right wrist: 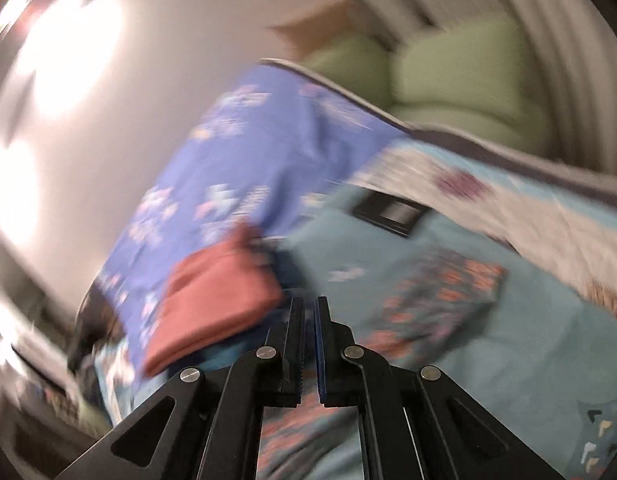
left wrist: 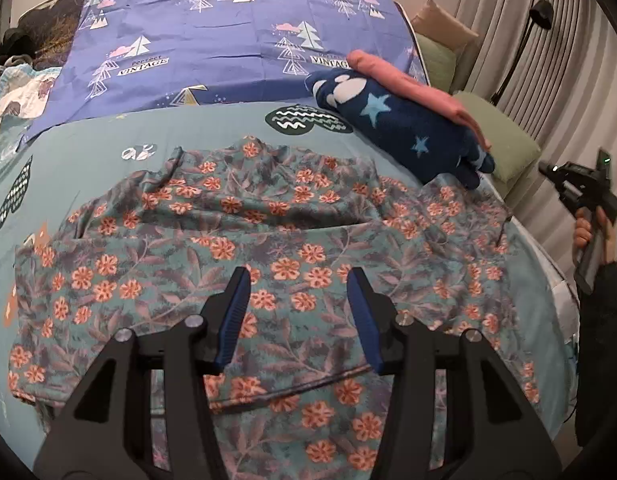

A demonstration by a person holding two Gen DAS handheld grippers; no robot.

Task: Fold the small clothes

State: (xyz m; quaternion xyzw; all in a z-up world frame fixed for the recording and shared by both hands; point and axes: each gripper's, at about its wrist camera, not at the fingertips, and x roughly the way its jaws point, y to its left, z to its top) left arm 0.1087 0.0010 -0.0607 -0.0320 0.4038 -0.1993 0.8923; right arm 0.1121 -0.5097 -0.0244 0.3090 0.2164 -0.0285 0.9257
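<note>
A teal garment with orange flowers [left wrist: 268, 248] lies spread and rumpled on the bed. My left gripper [left wrist: 299, 280] is open and empty, hovering just above the garment's near half. My right gripper [right wrist: 309, 304] is shut with nothing between its fingers, held off the bed's right side; it also shows in the left wrist view [left wrist: 580, 188], in a hand. The right wrist view is blurred by motion; part of the floral garment [right wrist: 440, 292] shows in it.
A folded navy star-print garment [left wrist: 404, 128] with a folded pink one [left wrist: 412, 84] on top lies at the bed's far right; the pink one shows in the right wrist view [right wrist: 216, 304]. A purple tree-print sheet [left wrist: 228, 32], green cushions [left wrist: 504, 136] and a floor lamp [left wrist: 520, 48] stand beyond.
</note>
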